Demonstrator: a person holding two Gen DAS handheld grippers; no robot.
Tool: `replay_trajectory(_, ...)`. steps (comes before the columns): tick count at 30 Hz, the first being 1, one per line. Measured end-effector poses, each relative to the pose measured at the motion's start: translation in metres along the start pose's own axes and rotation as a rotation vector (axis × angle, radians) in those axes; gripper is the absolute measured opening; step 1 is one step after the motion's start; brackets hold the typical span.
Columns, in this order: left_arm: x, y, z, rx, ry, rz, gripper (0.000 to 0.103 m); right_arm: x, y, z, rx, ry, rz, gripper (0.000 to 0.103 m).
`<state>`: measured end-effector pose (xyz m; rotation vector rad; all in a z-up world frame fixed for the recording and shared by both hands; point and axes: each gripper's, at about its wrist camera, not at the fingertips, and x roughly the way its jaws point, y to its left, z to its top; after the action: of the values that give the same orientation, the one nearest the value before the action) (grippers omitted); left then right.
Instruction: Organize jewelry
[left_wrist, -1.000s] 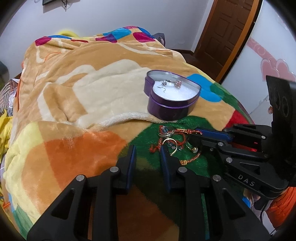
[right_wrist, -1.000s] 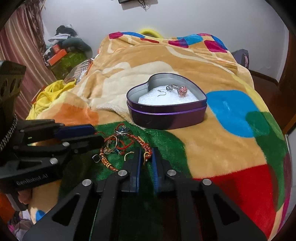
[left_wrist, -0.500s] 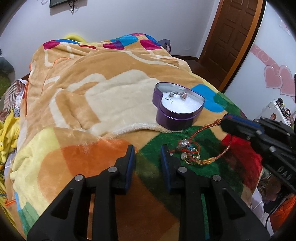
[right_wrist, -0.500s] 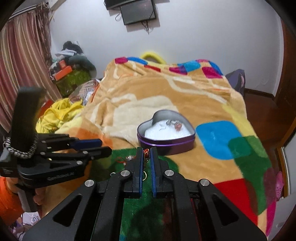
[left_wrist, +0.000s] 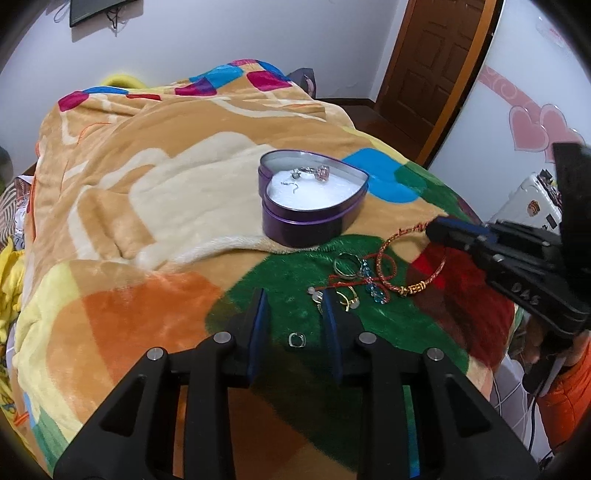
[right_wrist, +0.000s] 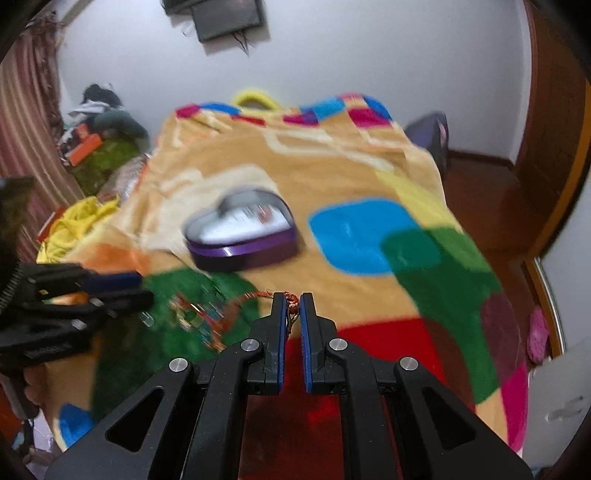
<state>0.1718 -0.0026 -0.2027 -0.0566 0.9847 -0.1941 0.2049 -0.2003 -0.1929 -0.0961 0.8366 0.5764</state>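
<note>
Once the right gripper (right_wrist: 291, 314), clamped on the red-gold cord bracelet (left_wrist: 410, 258), had drawn it clear of the jewelry pile (left_wrist: 351, 284), transfer to the heart-shaped tin (left_wrist: 314, 199) remained, while the left gripper (left_wrist: 295, 314) hovered part-open and empty.

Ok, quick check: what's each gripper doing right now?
Left gripper: jaws open, holding nothing, above a small ring on the blanket.
Right gripper: jaws shut on the red-gold cord bracelet.

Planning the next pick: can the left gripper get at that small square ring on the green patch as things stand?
Probably yes. The small square ring lies alone on the blanket between the left gripper's open fingers, nothing over it. The right gripper holds the red cord bracelet off to the side.
</note>
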Motion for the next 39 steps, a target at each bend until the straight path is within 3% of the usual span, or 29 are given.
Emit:
replay_trajectory(7, 0.009, -0.012, 0.008, 0.033, 0.014, -0.019, 0.030, 0.000, -0.007, -0.008, -0.005, 0.047, -0.026, 0.010)
replay_trajectory(12, 0.018, -0.025, 0.019, 0.065, 0.015, -0.033, 0.030, -0.004, -0.004, -0.007, -0.024, 0.038, -0.038, 0.024)
replay_trajectory(21, 0.040, -0.030, 0.025, 0.053, 0.038, -0.036, 0.030, -0.010, -0.007, -0.009, 0.002, 0.036, -0.010, 0.024)
replay_trajectory(23, 0.045, -0.026, 0.025, 0.028, 0.050, -0.064, 0.030, -0.012, -0.006, -0.008, 0.004, 0.030, -0.004, 0.029)
replay_trajectory(24, 0.045, -0.025, 0.024, 0.021, 0.050, -0.071, 0.030, -0.013, -0.006, -0.007, 0.006, 0.026, -0.002, 0.038)
replay_trajectory(26, 0.044, -0.023, 0.023, 0.015, 0.048, -0.085, 0.024, -0.014, -0.005, -0.007, 0.014, 0.015, 0.002, 0.048)
replay_trajectory(27, 0.043, -0.022, 0.023, 0.013, 0.048, -0.095, 0.020, -0.013, -0.005, -0.007, 0.017, 0.011, 0.009, 0.050)
replay_trajectory(34, 0.023, -0.014, 0.021, -0.011, 0.001, -0.078, 0.020, -0.003, 0.008, -0.012, -0.005, 0.061, 0.063, 0.050)
replay_trajectory(36, 0.012, -0.011, 0.020, -0.015, -0.017, -0.076, 0.005, 0.000, 0.012, -0.014, -0.010, 0.072, 0.067, 0.054)
replay_trajectory(39, 0.000, -0.004, 0.019, -0.033, -0.034, -0.081, 0.005, 0.002, 0.016, -0.015, -0.019, 0.068, 0.063, 0.061)
